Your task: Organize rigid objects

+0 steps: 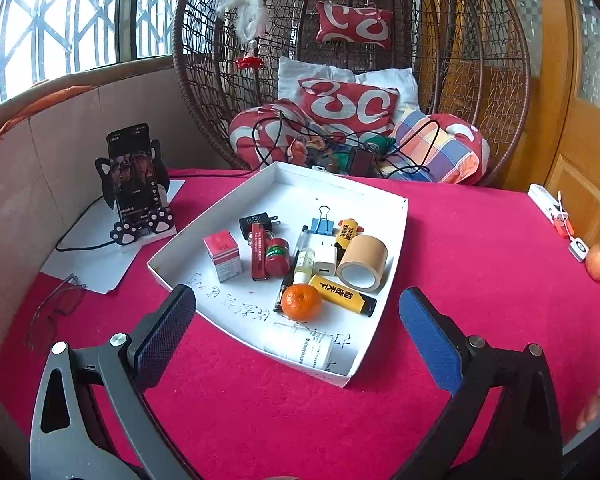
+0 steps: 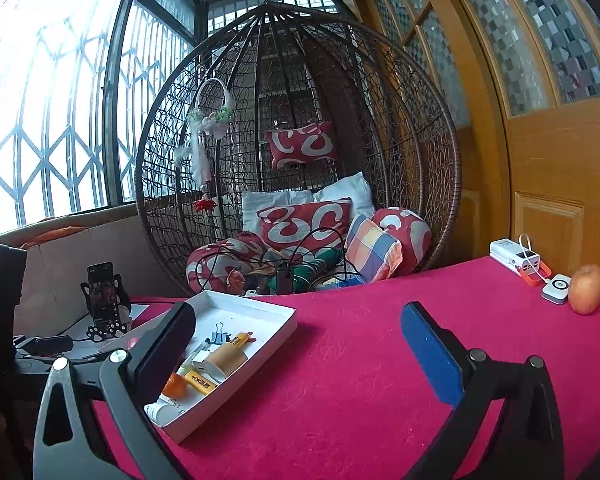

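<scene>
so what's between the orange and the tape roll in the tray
The yellow tube lies between the orange and the tape roll, seen in the left wrist view.

Both claws (image 1: 296, 320) (image 2: 300, 344): black frames, silver screws, one black & one blue pad.

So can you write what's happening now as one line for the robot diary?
left gripper: open, empty | right gripper: open, empty | white tray: holds orange, tape roll | apple: outside tray

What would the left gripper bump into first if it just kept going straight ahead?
Probably the near edge of the white tray, then the orange inside. The left gripper is open and empty; depth is hard to judge.
</scene>
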`<state>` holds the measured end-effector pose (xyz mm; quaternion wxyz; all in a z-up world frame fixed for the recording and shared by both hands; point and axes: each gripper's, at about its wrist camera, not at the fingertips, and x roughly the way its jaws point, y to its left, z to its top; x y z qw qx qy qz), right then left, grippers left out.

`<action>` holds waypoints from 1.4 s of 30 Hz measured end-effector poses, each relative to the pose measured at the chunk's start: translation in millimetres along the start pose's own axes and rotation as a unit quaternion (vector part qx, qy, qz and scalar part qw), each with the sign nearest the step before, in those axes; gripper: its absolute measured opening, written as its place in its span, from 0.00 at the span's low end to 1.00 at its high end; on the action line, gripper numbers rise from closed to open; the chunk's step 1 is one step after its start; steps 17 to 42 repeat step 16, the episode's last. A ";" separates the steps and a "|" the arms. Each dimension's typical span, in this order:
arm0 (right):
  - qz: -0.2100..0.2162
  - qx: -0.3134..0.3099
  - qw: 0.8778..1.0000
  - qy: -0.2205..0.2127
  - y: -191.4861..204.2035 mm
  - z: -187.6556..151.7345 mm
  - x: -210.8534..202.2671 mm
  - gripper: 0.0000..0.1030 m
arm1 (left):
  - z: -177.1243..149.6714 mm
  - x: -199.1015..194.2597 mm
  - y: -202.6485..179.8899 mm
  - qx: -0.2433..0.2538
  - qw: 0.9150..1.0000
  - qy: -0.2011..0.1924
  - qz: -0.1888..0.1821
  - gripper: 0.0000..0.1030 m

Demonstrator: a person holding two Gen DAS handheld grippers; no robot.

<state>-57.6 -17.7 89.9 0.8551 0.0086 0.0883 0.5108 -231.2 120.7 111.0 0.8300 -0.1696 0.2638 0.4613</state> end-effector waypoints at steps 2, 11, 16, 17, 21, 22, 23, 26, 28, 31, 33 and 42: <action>0.000 0.001 1.000 0.001 -0.4 -0.5 1.0 1.00 | -0.4 0.8 -1.1 0.002 1.000 0.002 0.000 1.00; -0.003 0.004 1.000 0.005 -2.5 -1.5 2.3 1.00 | -2.0 5.4 -2.7 0.002 1.000 0.011 -0.002 1.00; -0.004 0.006 1.000 0.009 -2.9 -2.5 3.2 1.00 | -3.1 5.3 -4.3 0.005 1.000 0.010 -0.006 1.00; -0.004 0.006 1.000 0.009 -2.9 -2.5 3.2 1.00 | -3.1 5.3 -4.3 0.005 1.000 0.010 -0.006 1.00; -0.004 0.006 1.000 0.009 -2.9 -2.5 3.2 1.00 | -3.1 5.3 -4.3 0.005 1.000 0.010 -0.006 1.00; -0.004 0.006 1.000 0.009 -2.9 -2.5 3.2 1.00 | -3.1 5.3 -4.3 0.005 1.000 0.010 -0.006 1.00; -0.004 0.006 1.000 0.009 -2.9 -2.5 3.2 1.00 | -3.1 5.3 -4.3 0.005 1.000 0.010 -0.006 1.00; -0.004 0.006 1.000 0.009 -2.9 -2.5 3.2 1.00 | -3.1 5.3 -4.3 0.005 1.000 0.010 -0.006 1.00; -0.004 0.006 1.000 0.009 -2.9 -2.5 3.2 1.00 | -3.1 5.3 -4.3 0.005 1.000 0.010 -0.006 1.00; -0.004 0.006 1.000 0.009 -2.9 -2.5 3.2 1.00 | -3.1 5.3 -4.3 0.005 1.000 0.010 -0.006 1.00; -0.004 0.006 1.000 0.009 -2.9 -2.5 3.2 1.00 | -3.1 5.3 -4.3 0.005 1.000 0.010 -0.006 1.00; -0.004 0.006 1.000 0.009 -2.9 -2.5 3.2 1.00 | -3.1 5.3 -4.3 0.005 1.000 0.010 -0.006 1.00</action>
